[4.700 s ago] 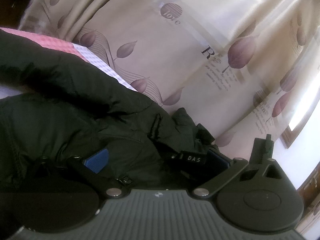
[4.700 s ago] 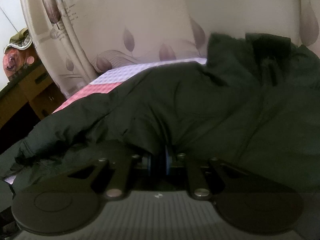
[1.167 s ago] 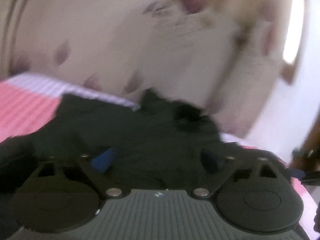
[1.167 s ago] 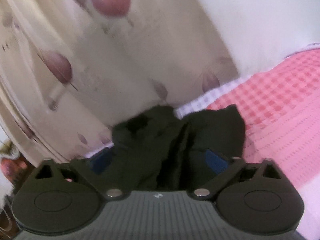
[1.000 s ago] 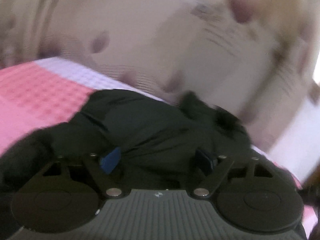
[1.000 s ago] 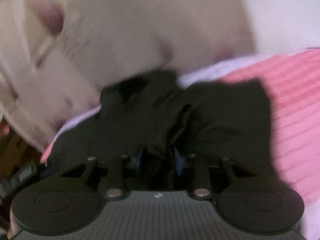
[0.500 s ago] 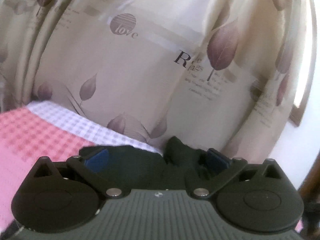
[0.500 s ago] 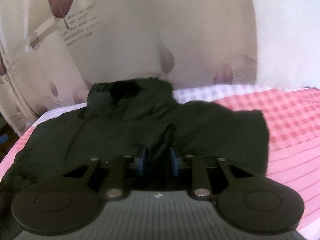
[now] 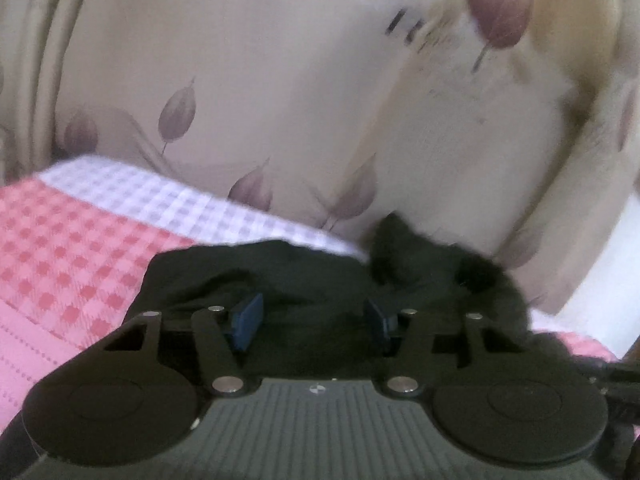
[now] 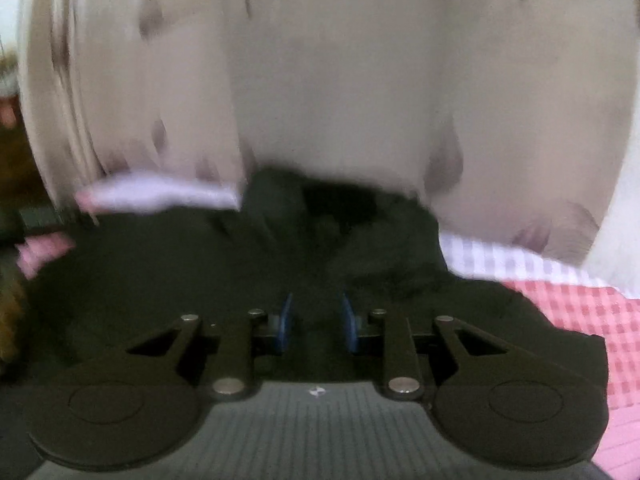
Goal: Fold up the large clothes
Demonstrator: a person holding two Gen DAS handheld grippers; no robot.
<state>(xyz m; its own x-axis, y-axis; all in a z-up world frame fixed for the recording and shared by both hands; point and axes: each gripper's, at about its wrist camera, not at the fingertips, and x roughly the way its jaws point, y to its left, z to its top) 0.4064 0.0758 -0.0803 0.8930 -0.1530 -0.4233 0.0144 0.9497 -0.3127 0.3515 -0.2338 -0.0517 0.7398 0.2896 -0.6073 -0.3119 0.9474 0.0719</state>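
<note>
A large dark green jacket [image 9: 320,280] lies on a pink checked bedsheet [image 9: 68,264], its hood end toward the curtain. In the left wrist view my left gripper [image 9: 314,318] sits low over the jacket with its blue pads [image 9: 248,316] half apart and fabric between them. In the right wrist view the jacket [image 10: 180,264] fills the middle. My right gripper [image 10: 316,322] has its blue pads [image 10: 285,322] close together with dark fabric between them. Both views are blurred.
A beige curtain with purple leaf prints [image 9: 260,100] hangs just behind the bed. The sheet has a lilac checked band [image 9: 160,204] along its far edge. Brown wooden furniture [image 10: 16,168] shows at the left of the right wrist view.
Both grippers have swung over the jacket. The left pads have come closer together than half a second ago. The right pads stay narrow on the fabric.
</note>
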